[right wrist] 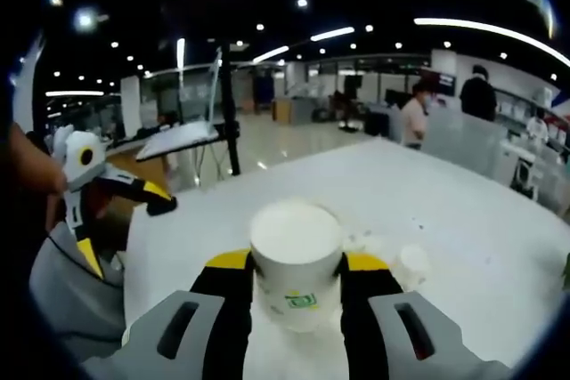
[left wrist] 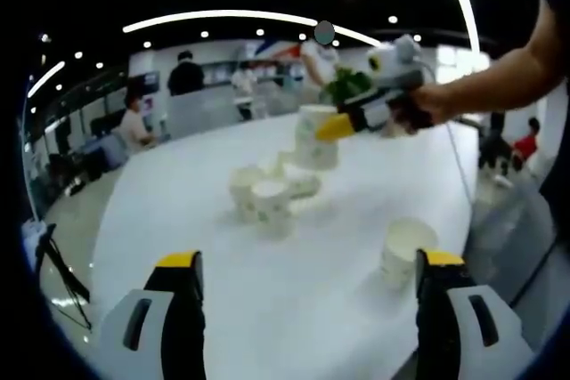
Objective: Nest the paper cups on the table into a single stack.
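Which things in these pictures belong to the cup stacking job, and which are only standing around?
Belonging to the job:
- white paper cup held in the right tool
- white paper cup near the left tool
- group of white paper cups at the table's middle
- white round table

Only standing around:
- black tripod stand
- seated person in the background

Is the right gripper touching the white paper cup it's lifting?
Touching. In the right gripper view, the right gripper has both yellow-tipped fingers pressed against the white paper cup.
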`<state>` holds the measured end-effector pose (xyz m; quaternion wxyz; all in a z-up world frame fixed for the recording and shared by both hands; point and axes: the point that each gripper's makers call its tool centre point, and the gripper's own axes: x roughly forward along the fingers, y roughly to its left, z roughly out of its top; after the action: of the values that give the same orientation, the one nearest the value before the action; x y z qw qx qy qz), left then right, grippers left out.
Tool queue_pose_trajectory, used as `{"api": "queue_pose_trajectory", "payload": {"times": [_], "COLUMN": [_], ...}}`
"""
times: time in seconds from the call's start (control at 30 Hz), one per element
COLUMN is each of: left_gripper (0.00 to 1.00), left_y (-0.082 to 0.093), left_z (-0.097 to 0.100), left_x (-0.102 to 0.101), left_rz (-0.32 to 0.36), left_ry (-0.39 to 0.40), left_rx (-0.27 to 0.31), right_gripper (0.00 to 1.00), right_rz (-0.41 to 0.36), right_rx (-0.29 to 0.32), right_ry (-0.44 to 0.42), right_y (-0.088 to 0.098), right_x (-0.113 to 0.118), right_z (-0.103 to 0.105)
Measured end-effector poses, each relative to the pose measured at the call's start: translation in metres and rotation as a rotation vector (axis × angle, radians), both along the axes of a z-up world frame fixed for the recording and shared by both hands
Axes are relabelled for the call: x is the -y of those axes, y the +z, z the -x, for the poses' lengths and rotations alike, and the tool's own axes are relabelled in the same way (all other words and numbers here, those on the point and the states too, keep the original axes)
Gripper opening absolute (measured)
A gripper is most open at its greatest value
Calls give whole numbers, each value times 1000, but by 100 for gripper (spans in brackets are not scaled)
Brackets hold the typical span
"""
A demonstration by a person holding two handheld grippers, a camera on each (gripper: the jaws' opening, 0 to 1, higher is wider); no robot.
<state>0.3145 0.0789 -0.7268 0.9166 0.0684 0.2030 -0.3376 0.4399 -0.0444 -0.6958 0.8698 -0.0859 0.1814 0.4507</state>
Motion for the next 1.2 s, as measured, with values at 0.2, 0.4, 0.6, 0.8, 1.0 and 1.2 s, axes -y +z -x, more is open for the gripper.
{"api": "queue_pose_trajectory", "payload": {"times": [0.2,0.4,0.6,0.8,1.0,1.2], "left_gripper": [95,94,94,93,92,88], "left_y": [-2,-3,2,4,6,12], "left_z": [-1,-1,-3,-4,-3,-5], "left_x": [2,5,10,14,18,27], "left_rz": [-9,-12,4,6,10,28], "left_ry": [-7,-12,-18,-30,-39,-58], "left_rx": [-3,-13,-10,2,3,22], "right_gripper": [36,36,36,36,36,36], "right_rz": [1,-16,-10,-14,-22,-38], "right_rx": [6,5,9,14,14,20], "right_ry": [5,8,40,61,77,98], "right_y": [3,11,12,16,20,26], "right_x": [1,1,-2,-6,-10,-13], "right_z": [5,10,20,30,38,47]}}
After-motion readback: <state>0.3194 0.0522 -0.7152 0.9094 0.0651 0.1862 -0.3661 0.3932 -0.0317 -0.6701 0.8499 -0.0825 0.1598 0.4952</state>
